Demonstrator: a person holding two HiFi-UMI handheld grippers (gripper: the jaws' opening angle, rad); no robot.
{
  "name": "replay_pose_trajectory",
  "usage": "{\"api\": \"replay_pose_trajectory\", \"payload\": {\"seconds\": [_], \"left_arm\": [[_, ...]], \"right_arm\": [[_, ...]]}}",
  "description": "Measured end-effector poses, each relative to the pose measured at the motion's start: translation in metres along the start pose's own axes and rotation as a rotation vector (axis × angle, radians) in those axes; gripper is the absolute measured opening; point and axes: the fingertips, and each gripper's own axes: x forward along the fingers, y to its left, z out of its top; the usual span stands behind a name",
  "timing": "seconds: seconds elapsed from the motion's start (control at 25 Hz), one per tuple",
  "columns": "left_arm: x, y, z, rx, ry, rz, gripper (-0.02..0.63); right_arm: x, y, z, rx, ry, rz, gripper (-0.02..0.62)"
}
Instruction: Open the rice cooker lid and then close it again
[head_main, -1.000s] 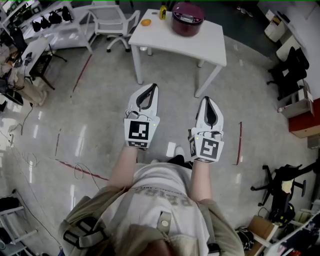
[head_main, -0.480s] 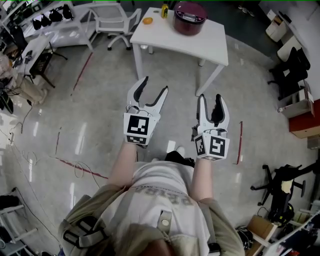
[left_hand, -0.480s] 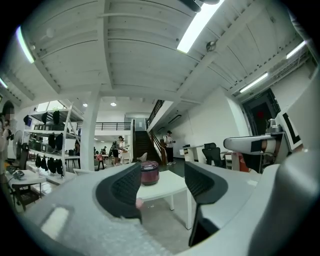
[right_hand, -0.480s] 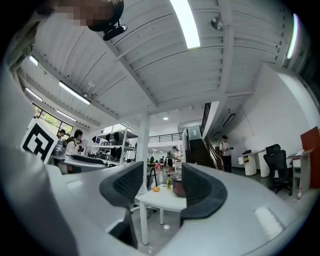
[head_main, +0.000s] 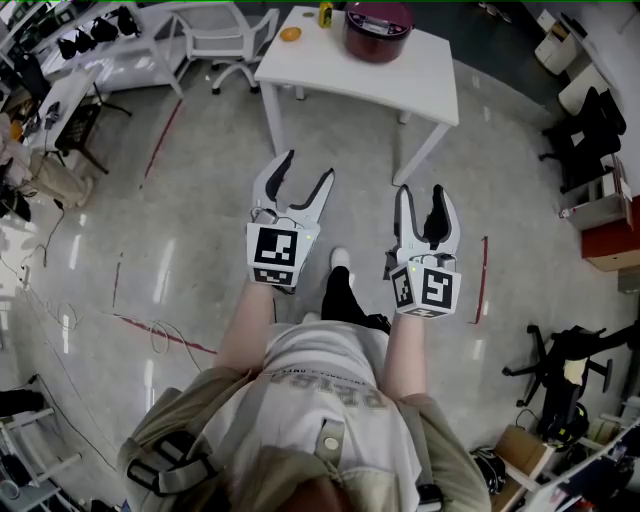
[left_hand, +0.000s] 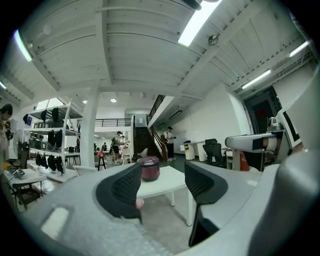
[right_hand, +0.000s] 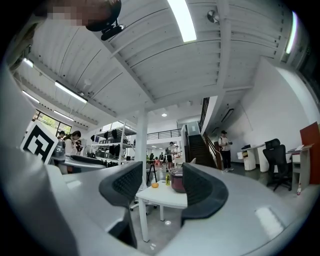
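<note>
The left gripper and right gripper are held empty, fingers being spread. The cooker is seen shut on the tabletop.

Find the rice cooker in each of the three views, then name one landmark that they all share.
Head view: the rice cooker is at the top edge, right of centre, far ahead of the person.
Left gripper view: dead centre, small and distant.
Right gripper view: just right of centre, partly hidden.
Shared landmark: the white table it stands on.
</note>
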Motion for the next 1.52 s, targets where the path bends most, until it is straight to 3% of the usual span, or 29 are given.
{"api": "replay_pose_trajectory", "payload": {"seconds": [0.52, 1.08, 1.52], "left_arm": [[0.092, 0.029, -0.019, -0.008, 0.046, 0.025, 0.285], [0.203, 0.077, -0.006, -0.005, 0.051, 0.144, 0.273], [0.262, 0.080, -0.023, -0.002, 0.082, 0.168, 0.275]], "right_arm": [[0.094, -0.048, -0.034, 0.045, 0.061, 0.007, 0.229], [0.217, -0.099, -0.046, 0.053, 0.075, 0.096, 0.229], [0.273, -0.130, -0.068, 0.065, 0.088, 0.144, 0.229]]}}
